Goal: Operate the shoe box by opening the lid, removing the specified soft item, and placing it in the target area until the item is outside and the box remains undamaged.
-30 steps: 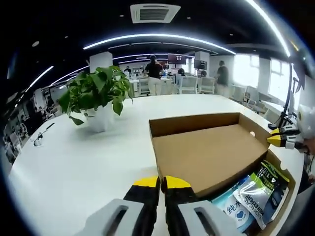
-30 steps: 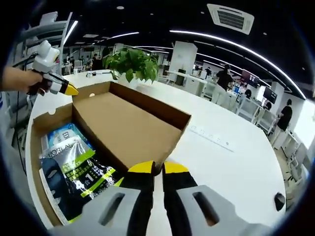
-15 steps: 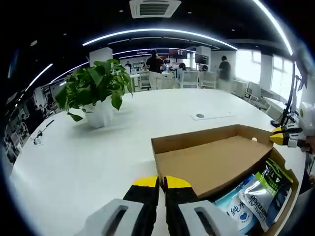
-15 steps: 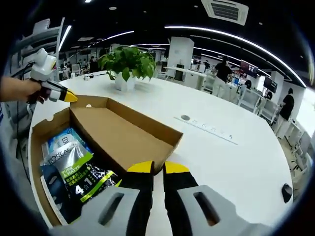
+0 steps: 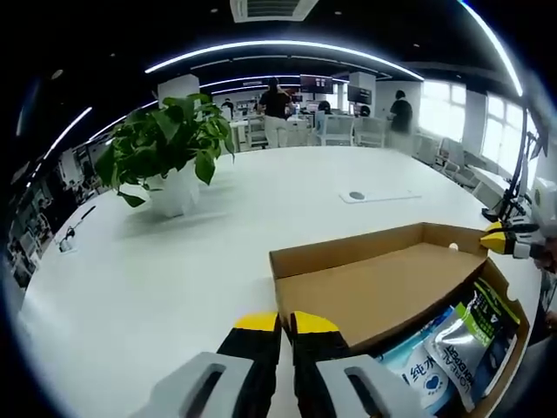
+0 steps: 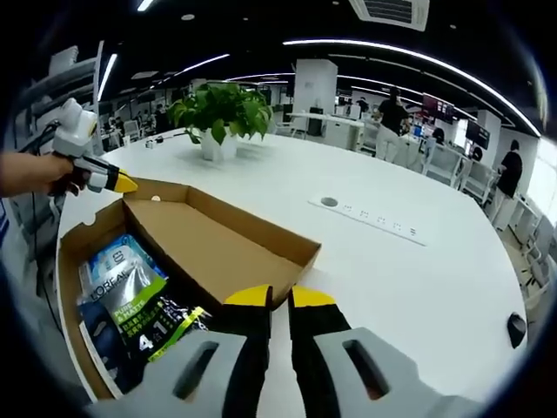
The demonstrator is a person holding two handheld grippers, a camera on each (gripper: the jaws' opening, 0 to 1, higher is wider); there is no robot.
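A brown cardboard shoe box (image 5: 514, 329) (image 6: 69, 287) sits on a white table with its hinged lid (image 5: 383, 283) (image 6: 218, 248) swung up and back. Inside lie soft packets: a green-and-silver one (image 5: 474, 324) (image 6: 124, 292) and a blue-and-white one (image 5: 422, 366) (image 6: 113, 254). My left gripper (image 5: 280, 324) is shut on one free corner of the lid; in the right gripper view it (image 6: 117, 183) comes in from the left, held by a hand (image 6: 30, 170). At the other corner, my right gripper (image 6: 278, 298) (image 5: 498, 242) is shut on the lid too.
A potted green plant (image 5: 170, 161) (image 6: 218, 117) stands farther back on the table. A flat socket strip (image 6: 370, 218) (image 5: 370, 197) lies beyond the box. A small dark object (image 6: 515, 329) sits near the table edge. People and chairs stand far behind.
The lid has tipped lower and flatter with both grippers holding its corners. More of the table beyond the lid shows now. The packets have not moved.
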